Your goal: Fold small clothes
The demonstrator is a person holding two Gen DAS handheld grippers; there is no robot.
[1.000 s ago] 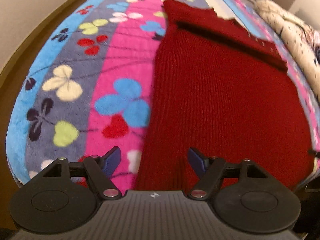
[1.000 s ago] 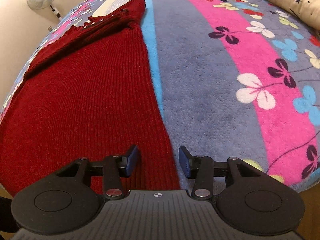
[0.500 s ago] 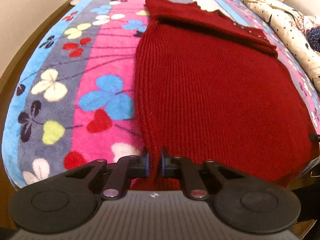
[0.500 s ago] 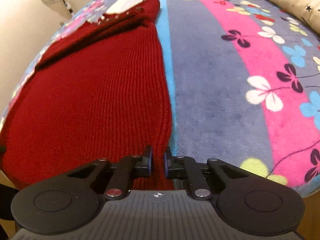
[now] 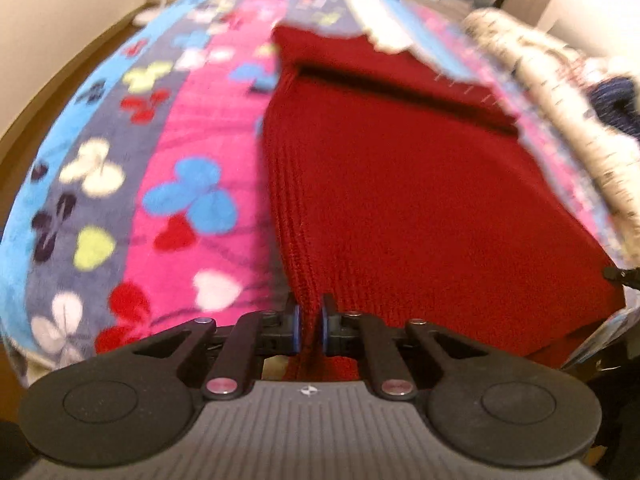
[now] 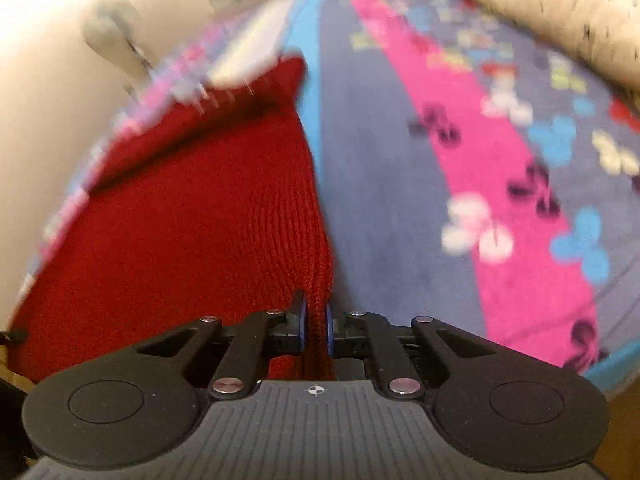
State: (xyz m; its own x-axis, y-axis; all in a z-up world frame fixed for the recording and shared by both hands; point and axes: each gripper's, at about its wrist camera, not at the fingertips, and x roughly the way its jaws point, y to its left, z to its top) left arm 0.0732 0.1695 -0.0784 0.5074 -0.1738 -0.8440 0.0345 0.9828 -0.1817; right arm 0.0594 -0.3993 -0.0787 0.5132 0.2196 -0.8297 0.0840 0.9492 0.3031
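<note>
A dark red ribbed knit garment (image 5: 420, 184) lies spread over a bed with a striped butterfly blanket (image 5: 188, 160). My left gripper (image 5: 309, 326) is shut on the garment's near left corner, with the knit pinched between the blue pads. In the right wrist view the same red garment (image 6: 192, 216) fills the left half, and my right gripper (image 6: 316, 328) is shut on its near right corner. A raised fold of knit runs up from each pair of pads. The far end of the garment is folded over across its width.
A cream patterned quilt (image 5: 568, 120) is heaped along the bed's right side, seen too as a cream quilt (image 6: 540, 12) at the far right. A standing fan (image 6: 116, 40) is by the left wall. White cloth (image 5: 380, 24) lies beyond the garment. Wooden floor borders the bed.
Both grippers went from open to shut on the garment's near corners. Since then both have lifted a little, pulling the hem up into ridges; the views are now blurred.
</note>
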